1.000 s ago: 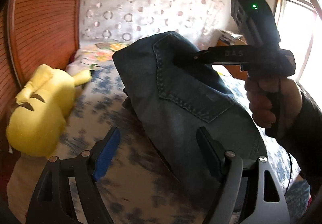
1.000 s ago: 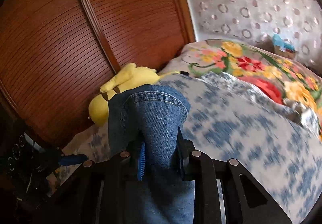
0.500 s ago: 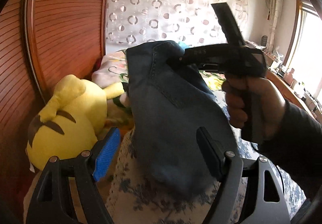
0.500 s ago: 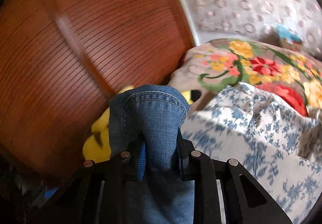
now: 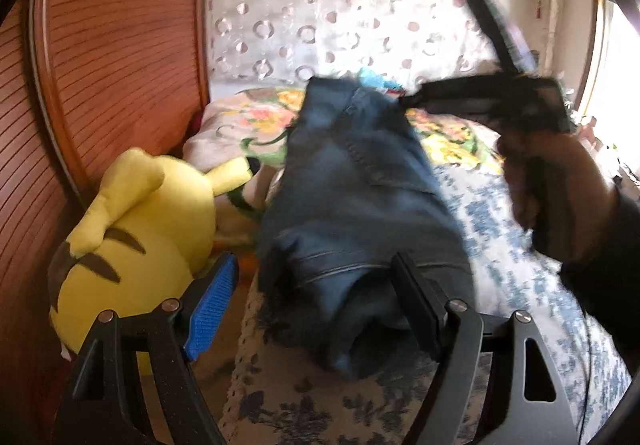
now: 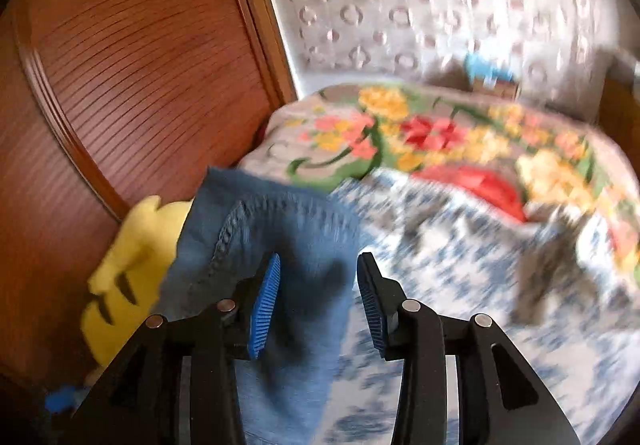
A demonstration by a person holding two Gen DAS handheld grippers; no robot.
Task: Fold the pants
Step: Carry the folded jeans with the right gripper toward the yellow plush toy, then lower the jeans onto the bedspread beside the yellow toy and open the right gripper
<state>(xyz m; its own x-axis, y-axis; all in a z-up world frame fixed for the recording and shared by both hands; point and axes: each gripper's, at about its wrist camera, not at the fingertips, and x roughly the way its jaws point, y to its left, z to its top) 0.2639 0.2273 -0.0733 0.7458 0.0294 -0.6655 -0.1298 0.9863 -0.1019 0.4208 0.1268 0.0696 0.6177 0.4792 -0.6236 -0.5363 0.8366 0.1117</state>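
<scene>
The folded blue denim pants (image 5: 360,213) lie in a bundle near the left edge of the bed, beside a yellow plush. My left gripper (image 5: 312,305) is open and empty, its fingers either side of the bundle's near end. In the left wrist view my right gripper (image 5: 408,101) is at the far top of the pants. In the right wrist view my right gripper (image 6: 316,297) has its jaws apart, with the pants (image 6: 276,241) between and just beyond the blue pads, no longer pinched.
A yellow plush toy (image 5: 136,241) lies against the wooden wardrobe (image 5: 112,57) at the left. The bed has a blue-patterned sheet (image 5: 512,245) and a floral blanket (image 6: 440,133) at the head. A patterned curtain (image 5: 340,5) hangs behind.
My right gripper was shut on the pants and has opened, letting them go. The pants have come down onto the bed near the plush. Both views are blurred by motion.
</scene>
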